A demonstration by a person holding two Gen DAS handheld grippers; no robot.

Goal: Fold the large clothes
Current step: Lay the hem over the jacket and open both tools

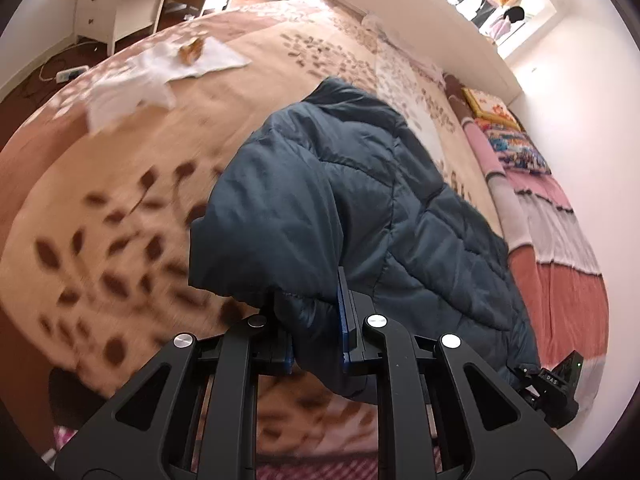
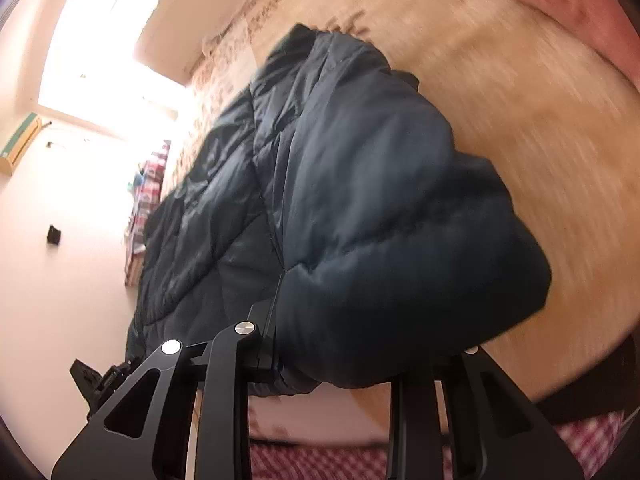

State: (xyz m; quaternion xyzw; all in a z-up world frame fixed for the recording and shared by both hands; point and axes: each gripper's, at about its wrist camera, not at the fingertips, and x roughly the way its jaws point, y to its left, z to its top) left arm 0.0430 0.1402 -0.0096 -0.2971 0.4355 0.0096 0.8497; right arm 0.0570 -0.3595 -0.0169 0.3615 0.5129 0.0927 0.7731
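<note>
A dark blue quilted jacket [image 1: 360, 184] lies on the beige bedspread with brown leaves [image 1: 100, 220], its near edge lifted off the bed. My left gripper [image 1: 316, 332] is shut on that edge, and the fabric bunches between its blue pads [image 1: 347, 320]. In the right wrist view the jacket [image 2: 360, 184] bulges up over my right gripper [image 2: 332, 356], which is shut on another part of the same edge. Its right finger is hidden under the fabric. Each gripper shows in the other's view, the right gripper [image 1: 552, 384] and the left gripper [image 2: 100, 376].
A white garment [image 1: 160, 76] with an orange print lies spread at the far left of the bed. Pink striped bedding and patterned pillows [image 1: 560, 240] line the right side along a white headboard [image 1: 420, 12]. A white bedside cabinet [image 1: 100, 8] stands beyond the bed.
</note>
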